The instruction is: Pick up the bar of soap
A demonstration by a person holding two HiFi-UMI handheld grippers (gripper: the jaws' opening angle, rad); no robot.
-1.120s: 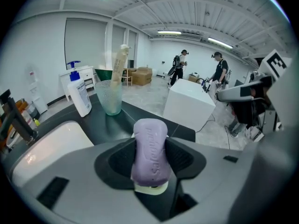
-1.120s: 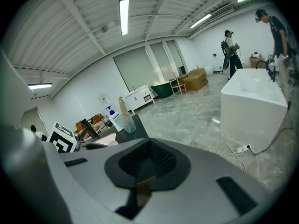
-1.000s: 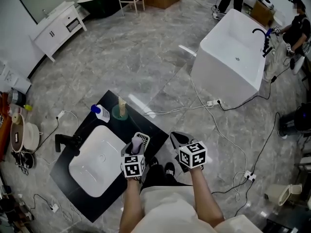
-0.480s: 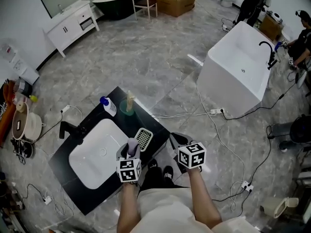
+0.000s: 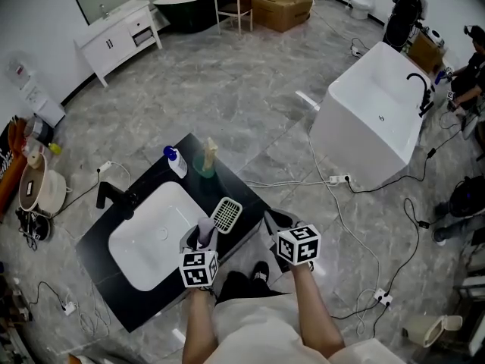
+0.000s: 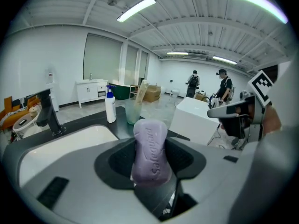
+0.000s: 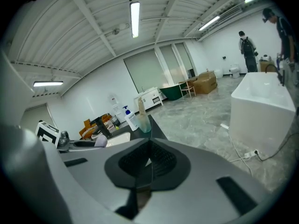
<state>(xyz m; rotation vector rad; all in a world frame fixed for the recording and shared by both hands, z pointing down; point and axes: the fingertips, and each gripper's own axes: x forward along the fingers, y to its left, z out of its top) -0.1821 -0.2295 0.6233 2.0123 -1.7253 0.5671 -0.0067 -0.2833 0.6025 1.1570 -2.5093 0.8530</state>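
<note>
A pale purple bar of soap (image 6: 149, 148) stands upright between the jaws of my left gripper (image 6: 150, 158), which is shut on it. In the head view the soap (image 5: 204, 231) shows above the near right corner of the white basin (image 5: 151, 233), held by the left gripper (image 5: 203, 237). The white slatted soap dish (image 5: 226, 214) lies on the black countertop just right of it. My right gripper (image 5: 277, 222) hangs off the counter's right side, over the floor. In its own view the right gripper (image 7: 148, 164) has its jaws pressed together with nothing between them.
On the black counter (image 5: 236, 190) stand a pump bottle (image 5: 176, 162), a green cup with a brush (image 5: 205, 161) and a black tap (image 5: 114, 197). A white bathtub (image 5: 375, 120) stands to the right, with cables (image 5: 333, 203) on the floor. People stand at the far right.
The left gripper with the soap has come back from over the soap dish toward me, so the dish now shows bare. The right gripper has kept its place.
</note>
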